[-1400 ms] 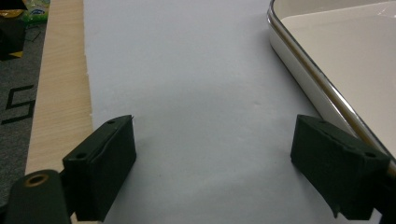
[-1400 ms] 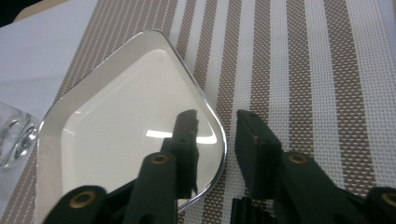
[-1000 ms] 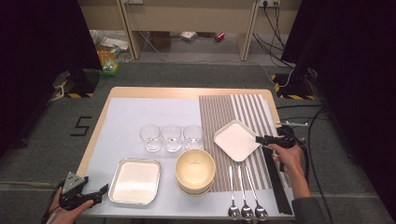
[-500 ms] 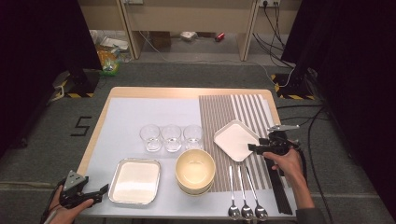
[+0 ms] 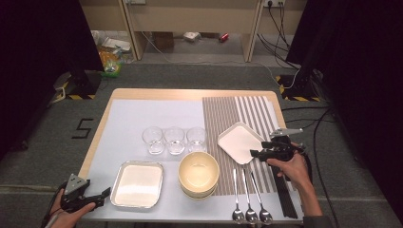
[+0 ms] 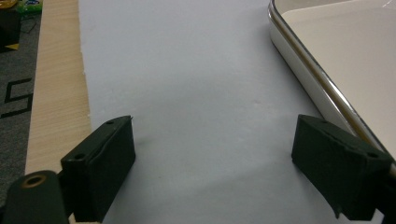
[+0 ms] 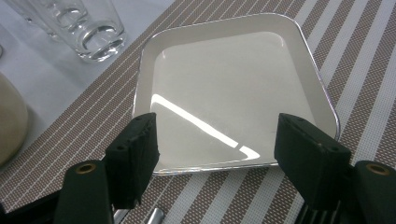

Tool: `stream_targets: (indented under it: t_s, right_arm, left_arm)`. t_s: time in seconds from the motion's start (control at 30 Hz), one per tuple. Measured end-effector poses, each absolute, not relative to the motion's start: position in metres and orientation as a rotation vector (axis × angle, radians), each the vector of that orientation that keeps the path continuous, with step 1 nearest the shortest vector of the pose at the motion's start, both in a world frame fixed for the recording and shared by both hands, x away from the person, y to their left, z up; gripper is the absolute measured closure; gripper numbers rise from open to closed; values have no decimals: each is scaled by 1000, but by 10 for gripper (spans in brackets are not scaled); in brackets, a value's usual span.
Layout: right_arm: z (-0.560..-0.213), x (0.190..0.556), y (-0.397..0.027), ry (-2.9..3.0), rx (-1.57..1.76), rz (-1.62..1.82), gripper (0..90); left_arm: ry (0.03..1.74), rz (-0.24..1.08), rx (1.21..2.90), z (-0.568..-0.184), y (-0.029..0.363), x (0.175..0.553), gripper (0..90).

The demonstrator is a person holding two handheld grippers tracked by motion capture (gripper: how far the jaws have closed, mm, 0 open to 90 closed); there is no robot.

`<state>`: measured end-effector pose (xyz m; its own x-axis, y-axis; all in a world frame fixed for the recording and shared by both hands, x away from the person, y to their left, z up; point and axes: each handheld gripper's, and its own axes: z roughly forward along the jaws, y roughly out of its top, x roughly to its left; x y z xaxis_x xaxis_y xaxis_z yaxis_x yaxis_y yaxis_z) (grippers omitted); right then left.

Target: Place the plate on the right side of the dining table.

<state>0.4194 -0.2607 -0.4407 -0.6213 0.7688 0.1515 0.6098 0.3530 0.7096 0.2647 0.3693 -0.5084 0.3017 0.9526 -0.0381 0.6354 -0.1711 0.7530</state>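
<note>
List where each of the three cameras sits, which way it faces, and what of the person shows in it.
High view: above the person's side, looking forward and down on the table; both hands, left gripper, right gripper.
Left gripper view: low over the white mat, open black fingers, metal-rimmed tray beside.
Right gripper view: facing the square plate, fingers open, glass beyond.
Shared: that plate in high view.

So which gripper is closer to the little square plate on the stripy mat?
Right. The right gripper sits at the square plate's edge, jaws open; the left gripper is far off beside the tray.
</note>
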Motion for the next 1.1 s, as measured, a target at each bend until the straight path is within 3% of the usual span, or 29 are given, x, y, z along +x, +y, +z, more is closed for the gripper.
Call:
stream_targets:
  t_s: [0.57,0.67,0.73,1.1]
  right_arm:
    - [-458,412,-235,2564,1056,1007,295]
    - [-461,411,-233,2579,1026,972,335]
    - [-463,410,-232,2587,992,963,410]
    - [-465,407,-228,2623,892,953,517]
  left_arm:
    - [1407,596,1890,-509,370,264,122]
    - [1407,596,1890,-509,370,264,122]
    - [1407,596,1889,-509,370,264,122]
    - [1403,597,1885,-509,370,264,122]
